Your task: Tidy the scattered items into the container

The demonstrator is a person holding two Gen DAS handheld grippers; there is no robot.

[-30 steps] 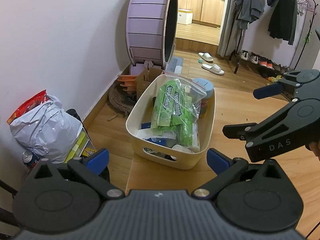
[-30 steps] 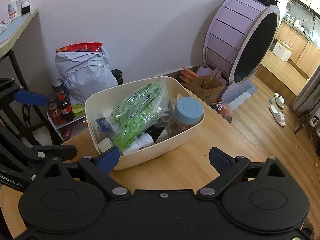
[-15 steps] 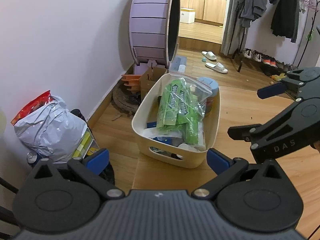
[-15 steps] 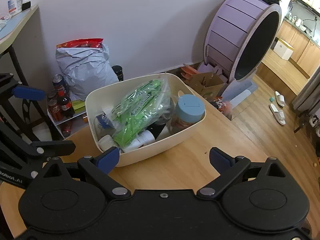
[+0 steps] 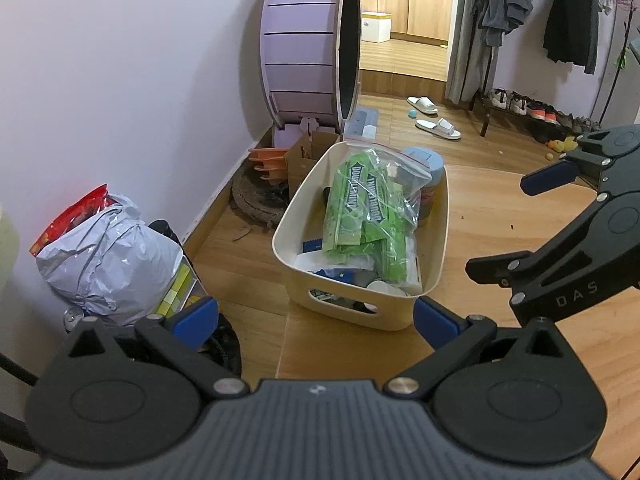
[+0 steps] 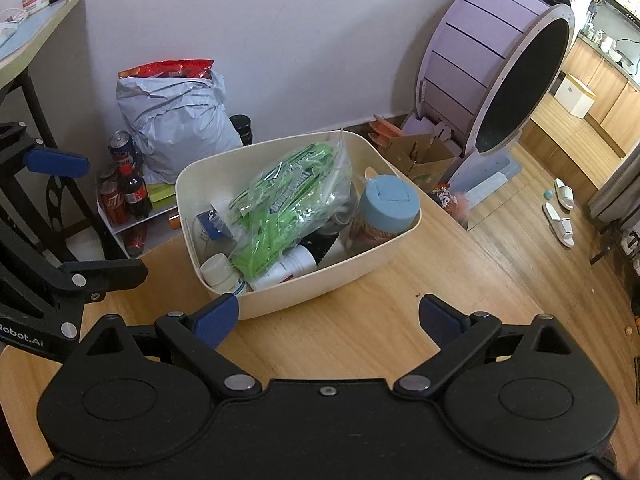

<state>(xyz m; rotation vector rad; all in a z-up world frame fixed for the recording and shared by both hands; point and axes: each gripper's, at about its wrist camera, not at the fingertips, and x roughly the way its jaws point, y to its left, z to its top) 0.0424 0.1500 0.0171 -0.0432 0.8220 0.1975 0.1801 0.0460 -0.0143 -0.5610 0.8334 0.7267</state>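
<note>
Cream bin full at the surface's far-left corner; both grippers empty.

Left gripper [image 5: 314, 316] and right gripper [image 6: 328, 314]: jaws spread wide, holding nothing. Cream plastic bin [image 6: 372, 258] holds a zip bag of green gum packs [image 6: 286, 204], a blue-lidded jar [image 6: 386, 210] and a white pill bottle [image 6: 222, 272]. Judgement: bag light, soft, slippery, so pinch its sealed top; jar rigid, heavier, so take it under the lid; bin stiff, so lift by its end handle slot [image 5: 346, 300].
</note>
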